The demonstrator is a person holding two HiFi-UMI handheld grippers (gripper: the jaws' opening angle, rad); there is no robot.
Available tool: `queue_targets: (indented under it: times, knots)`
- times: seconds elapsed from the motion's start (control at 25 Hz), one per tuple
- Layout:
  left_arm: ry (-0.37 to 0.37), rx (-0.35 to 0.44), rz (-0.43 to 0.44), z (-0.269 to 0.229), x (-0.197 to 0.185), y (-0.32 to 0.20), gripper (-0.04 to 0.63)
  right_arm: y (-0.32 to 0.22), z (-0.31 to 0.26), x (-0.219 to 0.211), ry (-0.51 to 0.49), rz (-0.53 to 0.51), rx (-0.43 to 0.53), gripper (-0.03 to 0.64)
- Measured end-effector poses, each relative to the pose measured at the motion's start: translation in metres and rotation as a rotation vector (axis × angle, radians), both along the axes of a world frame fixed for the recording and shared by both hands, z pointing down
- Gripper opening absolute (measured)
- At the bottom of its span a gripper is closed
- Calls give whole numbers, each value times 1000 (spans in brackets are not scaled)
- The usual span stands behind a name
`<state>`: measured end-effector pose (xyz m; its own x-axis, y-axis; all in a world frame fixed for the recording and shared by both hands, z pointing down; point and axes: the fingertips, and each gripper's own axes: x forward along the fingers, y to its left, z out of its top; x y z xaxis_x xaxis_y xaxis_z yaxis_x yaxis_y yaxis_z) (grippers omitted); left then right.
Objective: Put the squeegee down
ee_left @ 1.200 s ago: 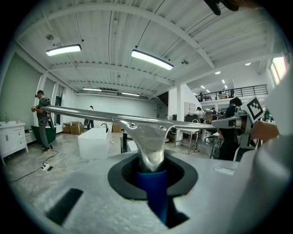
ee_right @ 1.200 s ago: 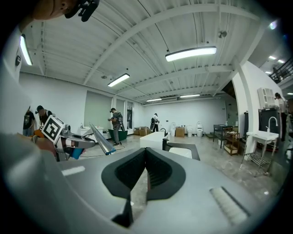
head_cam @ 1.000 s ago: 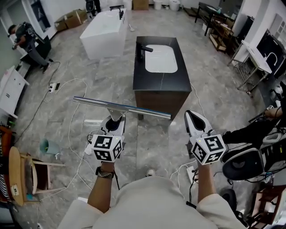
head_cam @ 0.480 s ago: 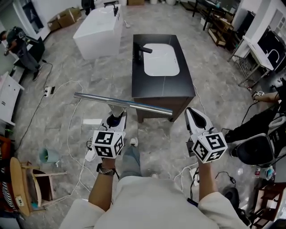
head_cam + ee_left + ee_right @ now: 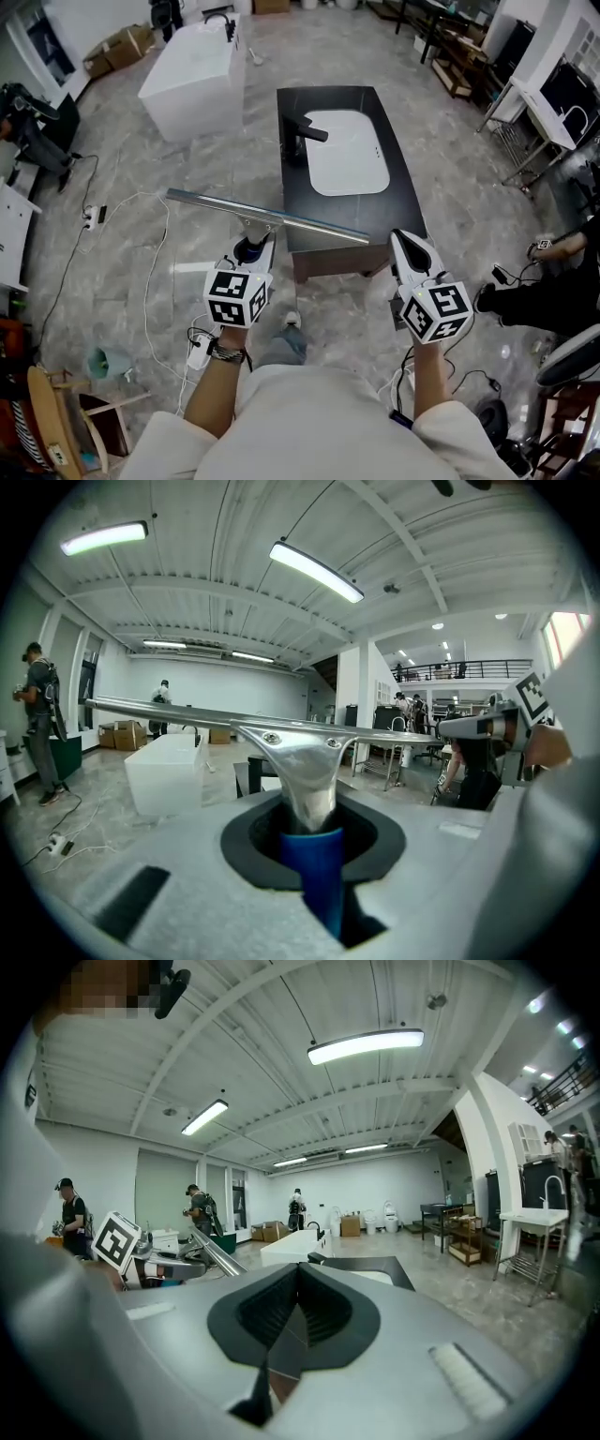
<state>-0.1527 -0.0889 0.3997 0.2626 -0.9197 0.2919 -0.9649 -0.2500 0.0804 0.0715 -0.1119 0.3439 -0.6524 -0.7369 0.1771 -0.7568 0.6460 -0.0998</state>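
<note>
My left gripper is shut on the blue handle of a squeegee, whose long metal blade lies crosswise in the air just short of the black vanity. In the left gripper view the squeegee rises from between the jaws, its blade stretching left and right. My right gripper hangs beside it, shut and empty, over the vanity's near right corner; its own view shows the jaws pressed together with nothing between them. The left gripper's marker cube and the squeegee blade show at the left of that view.
The black vanity holds a white basin and a black tap. A white bathtub stands at the far left. Cables and a power strip lie on the grey floor. A wooden chair stands near left; seated people and desks are right.
Both grippers and the squeegee have moved forward toward the black vanity, which now lies closer beneath them. The grip on the squeegee is unchanged.
</note>
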Motion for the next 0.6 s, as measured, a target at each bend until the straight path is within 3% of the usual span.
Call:
queue_targets:
  times: [0.6]
  knots:
    - [-5, -114, 146, 42, -12, -143, 51, -101, 25, -36, 39, 69, -79, 8]
